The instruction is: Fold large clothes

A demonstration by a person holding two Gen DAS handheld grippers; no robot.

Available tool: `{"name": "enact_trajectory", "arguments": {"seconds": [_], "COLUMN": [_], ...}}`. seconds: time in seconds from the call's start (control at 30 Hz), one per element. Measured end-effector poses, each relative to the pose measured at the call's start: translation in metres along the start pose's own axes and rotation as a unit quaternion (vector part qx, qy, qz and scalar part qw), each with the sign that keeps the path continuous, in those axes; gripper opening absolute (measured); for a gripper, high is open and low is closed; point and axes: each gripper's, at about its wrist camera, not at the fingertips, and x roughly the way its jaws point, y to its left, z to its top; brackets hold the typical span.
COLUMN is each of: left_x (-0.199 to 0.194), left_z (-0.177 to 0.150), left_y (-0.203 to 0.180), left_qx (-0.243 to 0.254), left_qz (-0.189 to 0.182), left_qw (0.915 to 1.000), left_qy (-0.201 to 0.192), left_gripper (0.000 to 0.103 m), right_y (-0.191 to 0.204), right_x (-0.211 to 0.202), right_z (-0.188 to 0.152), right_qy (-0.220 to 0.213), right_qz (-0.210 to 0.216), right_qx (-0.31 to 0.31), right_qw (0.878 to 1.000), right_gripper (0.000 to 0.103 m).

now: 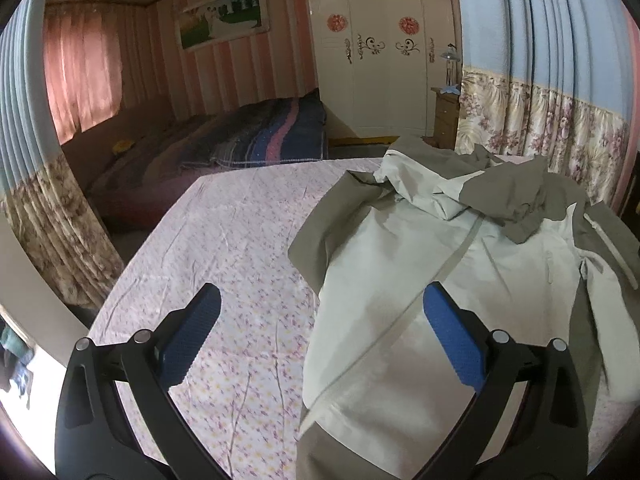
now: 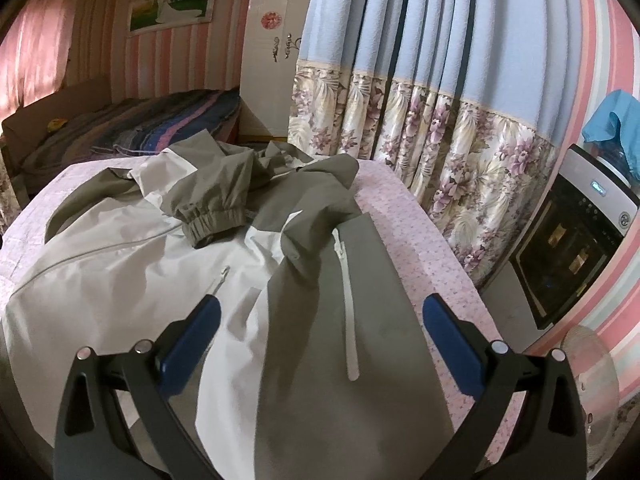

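Two-tone jacket [image 1: 460, 280] spread on floral bedsheet [image 1: 240, 260], sleeve cuff [image 2: 214, 220] at 12 o'clock; left gripper [image 1: 320, 340] and right gripper [image 2: 320, 340] fingers wide, holding nothing

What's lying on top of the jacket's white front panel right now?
A taupe sleeve with an elastic cuff is flopped across the white front of the jacket. The crumpled hood area bunches beyond it. Whatever the sleeve covers is hidden.

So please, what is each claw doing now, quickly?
Left claw: open, holding nothing.
Right claw: open, holding nothing, above the white and olive-grey fabric jacket.
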Motion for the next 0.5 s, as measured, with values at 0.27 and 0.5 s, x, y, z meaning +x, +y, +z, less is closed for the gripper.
{"name": "enact_trajectory", "arguments": {"seconds": [0.27, 0.5], "left_x": [0.022, 0.065], "left_z": [0.012, 0.029], "left_y": [0.01, 0.021], "left_qx": [0.005, 0.019], "left_qz": [0.002, -0.011], "left_qw": [1.0, 0.9996], "left_qy": [0.002, 0.017], "left_gripper": [0.1, 0.1], "right_y": [-0.005, -0.013], "right_x": [0.013, 0.055], "right_z": [0.017, 0.051], "right_qy": [-0.006, -0.002], "right_qz": [-0.015, -0.021], "right_qx": [-0.009, -0.012], "right_qw": [1.0, 1.0], "right_gripper": [0.101, 0.101]}}
